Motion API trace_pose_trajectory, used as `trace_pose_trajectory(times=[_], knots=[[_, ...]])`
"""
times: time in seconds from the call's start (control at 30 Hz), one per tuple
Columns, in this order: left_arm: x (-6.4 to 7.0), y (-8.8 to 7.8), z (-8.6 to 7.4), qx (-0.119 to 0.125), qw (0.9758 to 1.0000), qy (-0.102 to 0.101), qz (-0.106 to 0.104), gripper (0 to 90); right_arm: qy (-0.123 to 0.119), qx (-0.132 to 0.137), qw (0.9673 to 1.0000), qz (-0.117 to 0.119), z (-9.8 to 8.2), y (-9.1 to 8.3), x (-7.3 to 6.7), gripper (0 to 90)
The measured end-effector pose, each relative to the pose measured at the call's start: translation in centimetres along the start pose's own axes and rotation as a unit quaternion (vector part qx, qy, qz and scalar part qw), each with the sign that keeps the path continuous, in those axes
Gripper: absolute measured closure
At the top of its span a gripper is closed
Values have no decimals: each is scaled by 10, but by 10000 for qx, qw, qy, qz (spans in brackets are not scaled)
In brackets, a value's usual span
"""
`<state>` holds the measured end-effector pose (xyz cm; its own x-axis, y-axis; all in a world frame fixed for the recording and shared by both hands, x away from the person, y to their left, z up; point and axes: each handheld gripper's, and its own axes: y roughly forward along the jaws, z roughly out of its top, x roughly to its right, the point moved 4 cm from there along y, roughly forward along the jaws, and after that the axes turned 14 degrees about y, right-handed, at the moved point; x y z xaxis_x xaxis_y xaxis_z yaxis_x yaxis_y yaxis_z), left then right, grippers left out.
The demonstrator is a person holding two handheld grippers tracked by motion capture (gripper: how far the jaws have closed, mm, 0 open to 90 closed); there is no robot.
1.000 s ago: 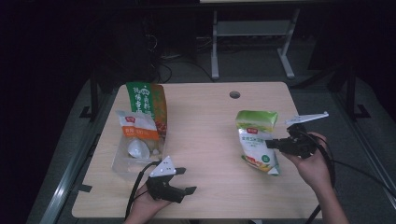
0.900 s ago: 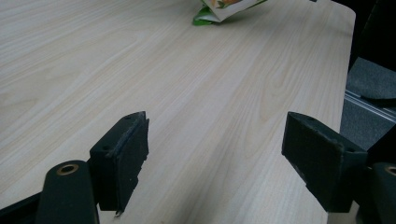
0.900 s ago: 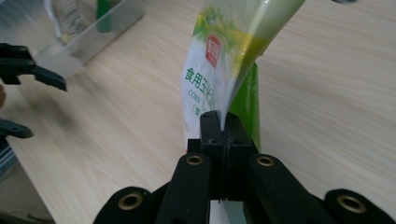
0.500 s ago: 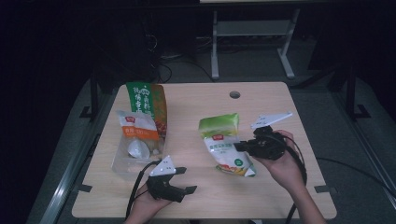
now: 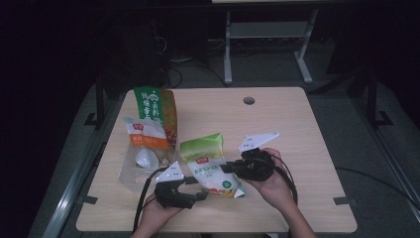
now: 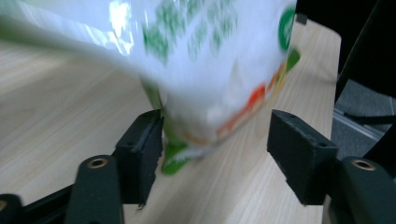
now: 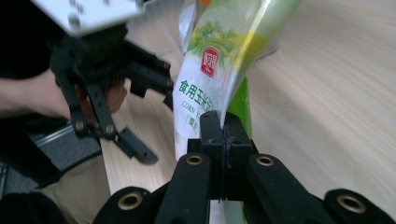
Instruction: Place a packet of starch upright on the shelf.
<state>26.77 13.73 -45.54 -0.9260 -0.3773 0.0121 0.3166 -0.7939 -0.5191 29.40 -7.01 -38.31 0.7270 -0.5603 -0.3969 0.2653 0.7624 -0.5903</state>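
at the near edge of the wooden table (image 5: 297, 129), my right gripper (image 5: 229, 168) has its jaws pinched tight on the edge of a green-and-white starch bag (image 5: 210, 166), holding it tilted just above the tabletop. my left gripper (image 5: 200, 187) waits beside it, jaws part open and just now closing, with the bag's lower corner between them, one pad close against it. two more bags (image 5: 151, 126) lie near the left edge.

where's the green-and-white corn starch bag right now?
High view: the corn starch bag lies at the table's near middle, clamped by the right gripper, its lower end between the left gripper's open jaws.
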Motion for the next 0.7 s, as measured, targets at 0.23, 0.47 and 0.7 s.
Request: trace_pose_trajectory(times=[0.23,0.47,0.7], knots=[[-1,-4,2,167,9998,-102,14,522,-204,-144,9997,10,-11,3,1,890],[8,-2,6,146,9999,81,-34,739,-315,-435,9984,-152,-30,1,10,885],[9,-3,7,190,9998,41,-45,689,-416,-405,9982,-120,-31,1,10,883]])
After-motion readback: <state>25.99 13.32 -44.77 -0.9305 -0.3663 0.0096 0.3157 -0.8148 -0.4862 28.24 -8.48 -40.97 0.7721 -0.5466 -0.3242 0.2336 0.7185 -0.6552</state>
